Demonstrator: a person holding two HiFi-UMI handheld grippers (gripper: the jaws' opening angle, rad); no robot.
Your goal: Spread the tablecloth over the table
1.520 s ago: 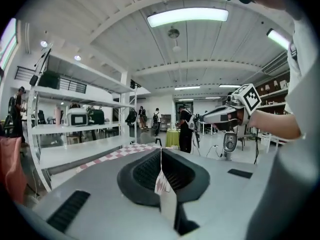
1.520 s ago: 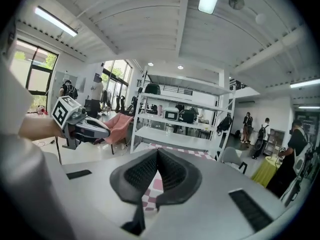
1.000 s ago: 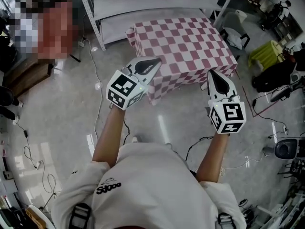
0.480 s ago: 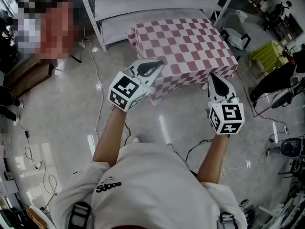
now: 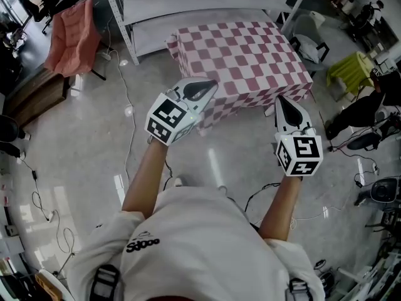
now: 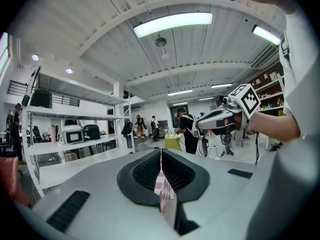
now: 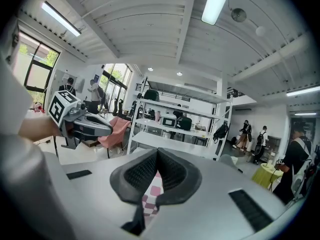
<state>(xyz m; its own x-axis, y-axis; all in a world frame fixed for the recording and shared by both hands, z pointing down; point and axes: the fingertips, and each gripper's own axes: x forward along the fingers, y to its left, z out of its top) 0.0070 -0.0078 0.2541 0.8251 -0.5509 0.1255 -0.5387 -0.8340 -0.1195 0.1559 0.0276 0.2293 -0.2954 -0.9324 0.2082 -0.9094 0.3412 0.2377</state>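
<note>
— Well, what is hidden or hard to make out here?
— The counter itself. The tablecloth (image 5: 241, 55) covers its top and hangs down its sides, so no bare part of it shows. From the head view, part of the cloth's near edge sits behind the left claw (image 5: 210, 85).
— And the claws?
— The left claw is clenched on a thin fold of the cloth. Its own view shows the ribbed black pads (image 6: 145, 171) pressed together, with a strip of pink and white squares coming out below them. The right claw (image 5: 280, 100) is clamped on the cloth in the same way, a checked strip hanging beneath its dark ridged pads. How much fabric each one pinches I cannot tell.
— Where does the cloth lie?
— It is draped over the counter ahead of the person, just in front of the white metal shelving (image 5: 188, 2). The left claw grips it at the near left, the right claw on the near side toward the right.
— Materials and shapes?
— Soft fabric in pink and white checks, with a flat top and drooping sides. The claw shells are smooth and pale, tapering to a point, and each carries a cube (image 5: 168, 119) with black square markers. The floor (image 5: 75, 162) is glossy and pale
</note>
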